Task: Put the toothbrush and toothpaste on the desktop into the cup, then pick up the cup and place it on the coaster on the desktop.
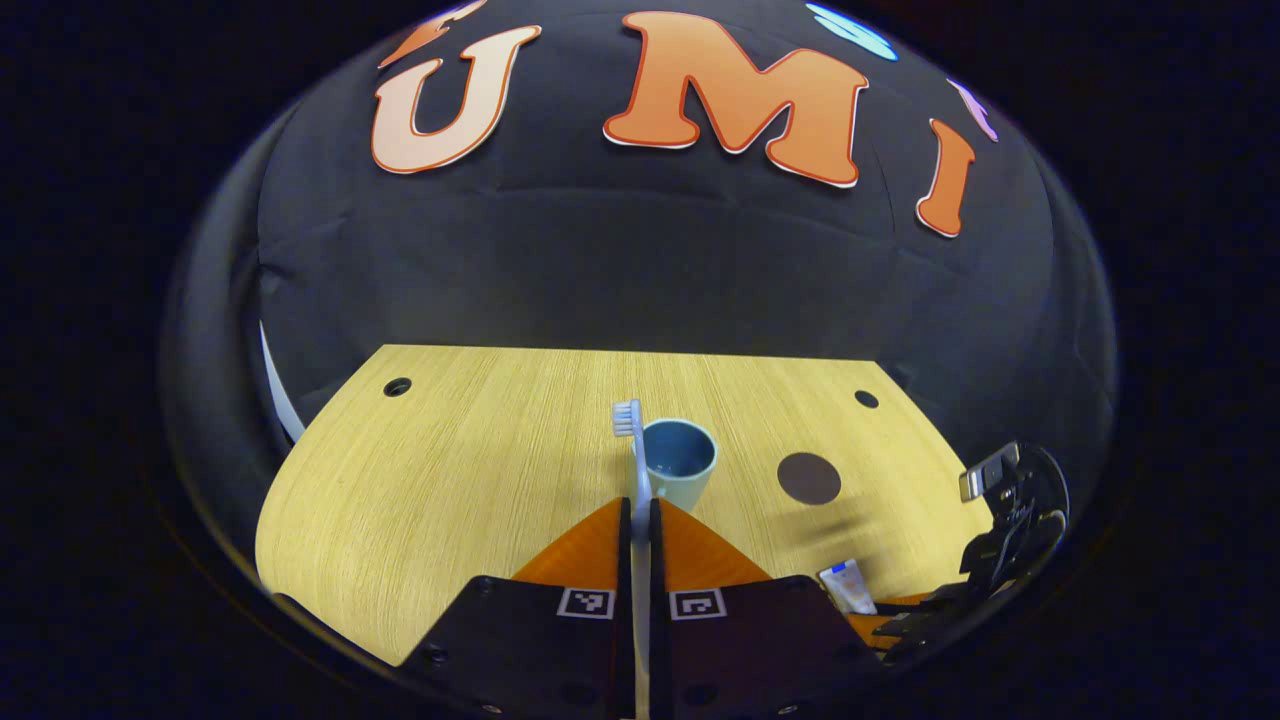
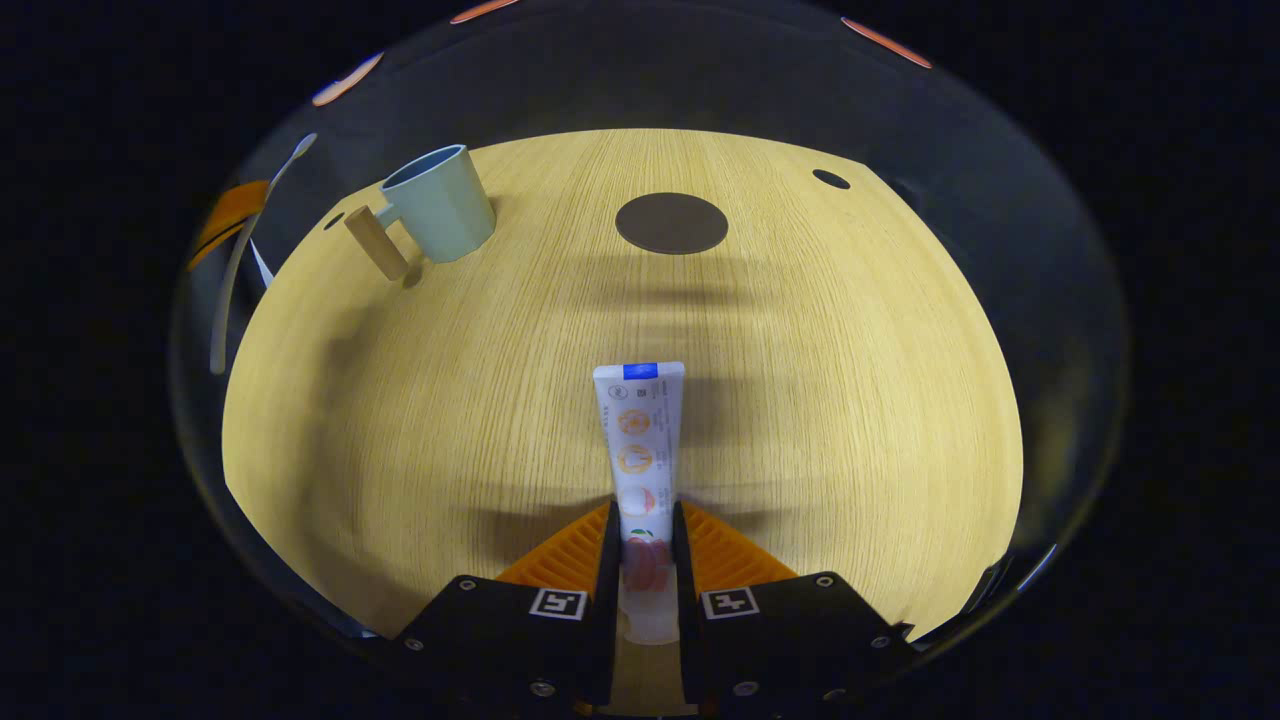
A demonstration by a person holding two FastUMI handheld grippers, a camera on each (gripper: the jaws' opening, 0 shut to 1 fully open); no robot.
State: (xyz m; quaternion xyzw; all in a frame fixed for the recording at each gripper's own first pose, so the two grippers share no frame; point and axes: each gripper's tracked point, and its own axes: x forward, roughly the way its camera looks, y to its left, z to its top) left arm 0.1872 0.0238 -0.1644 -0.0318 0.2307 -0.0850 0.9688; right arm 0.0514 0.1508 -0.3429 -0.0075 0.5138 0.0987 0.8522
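Wood-grain tabletop (image 2: 420, 420) carries a pale blue cup (image 1: 679, 463) and round dark coaster (image 2: 671, 222), while left tongs (image 1: 640, 520) clamp a white toothbrush (image 1: 633, 450) beside the cup and right tongs (image 2: 640, 545) pinch a white toothpaste tube (image 2: 638, 440).

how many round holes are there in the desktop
2 can be seen. In the left gripper view, one hole sits near the far left corner of the desktop, the other hole near the far right corner. The grippers may hide more.
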